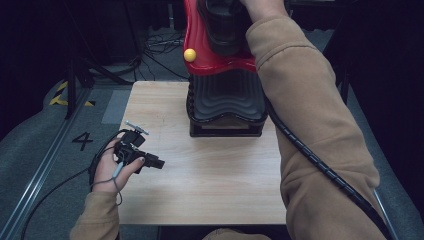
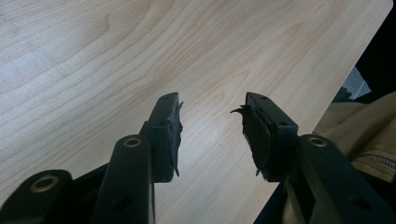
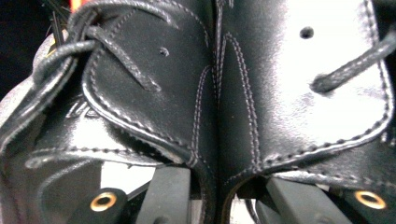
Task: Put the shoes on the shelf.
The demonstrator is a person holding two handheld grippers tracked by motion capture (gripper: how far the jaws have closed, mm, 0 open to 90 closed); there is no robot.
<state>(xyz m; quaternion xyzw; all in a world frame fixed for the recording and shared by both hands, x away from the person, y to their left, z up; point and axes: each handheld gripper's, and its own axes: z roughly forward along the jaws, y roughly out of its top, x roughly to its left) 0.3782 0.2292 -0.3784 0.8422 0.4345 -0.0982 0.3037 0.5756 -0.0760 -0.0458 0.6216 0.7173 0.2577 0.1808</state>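
Black leather shoes [image 3: 205, 93], two pressed together, are seen directly ahead of the right gripper [image 3: 219, 196]; its fingers flank their seam, grip uncertain. Far on the tabletop [image 1: 210, 175], over a red-and-black stand [image 1: 225, 95]. Left gripper [image 2: 212, 135] is held open, empty, near left.

right gripper [image 3: 212, 196]: tips hidden under shoe leather [image 3: 205, 93] | right hand [image 1: 260, 6]: cut off by top edge

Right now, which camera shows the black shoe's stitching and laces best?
The right gripper view: the shoe sits right against that camera, so seams, eyelets and laces read clearly. The high view catches the shoe as a dark shape at the top edge, past the sleeve. The left gripper view looks at the table instead.
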